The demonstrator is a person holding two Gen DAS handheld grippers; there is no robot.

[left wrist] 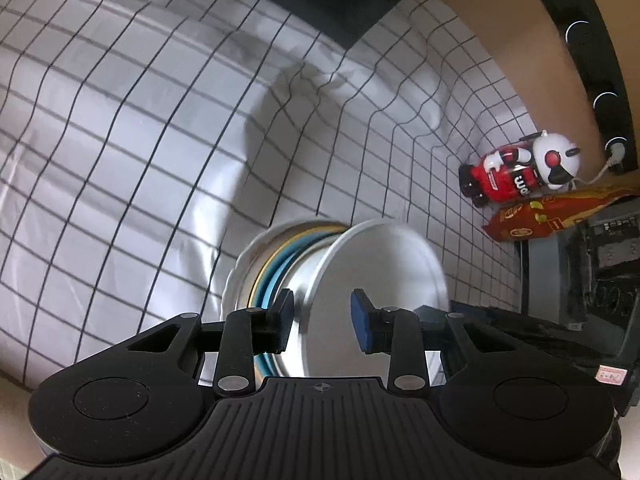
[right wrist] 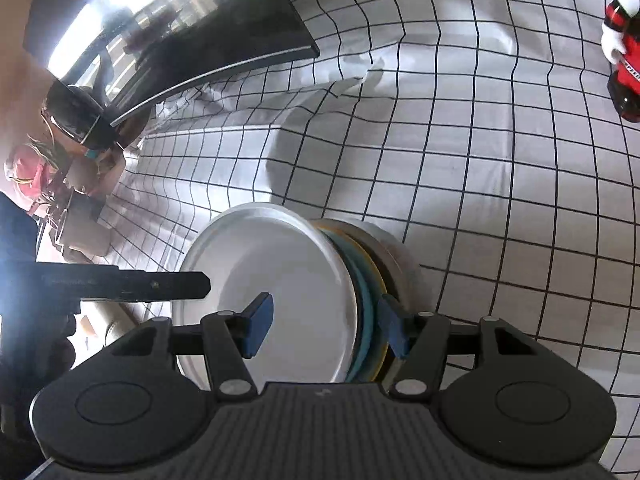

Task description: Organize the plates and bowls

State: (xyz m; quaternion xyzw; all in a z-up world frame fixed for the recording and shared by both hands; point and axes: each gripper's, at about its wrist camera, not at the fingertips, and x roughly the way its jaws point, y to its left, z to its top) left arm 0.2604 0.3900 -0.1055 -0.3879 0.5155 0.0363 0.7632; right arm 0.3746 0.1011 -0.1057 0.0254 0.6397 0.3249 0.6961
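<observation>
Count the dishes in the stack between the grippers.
4 can be told apart, though more may be hidden: a silver metal dish on top, then a blue plate, a yellow-rimmed plate, and a white bowl at the bottom.

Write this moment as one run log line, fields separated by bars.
stage: stacking | left gripper: straddles rim of silver metal plate, contact unclear | right gripper: open astride plate stack | surface: white grid-pattern cloth

Toy robot (right wrist: 622, 48) cut by edge.
</observation>
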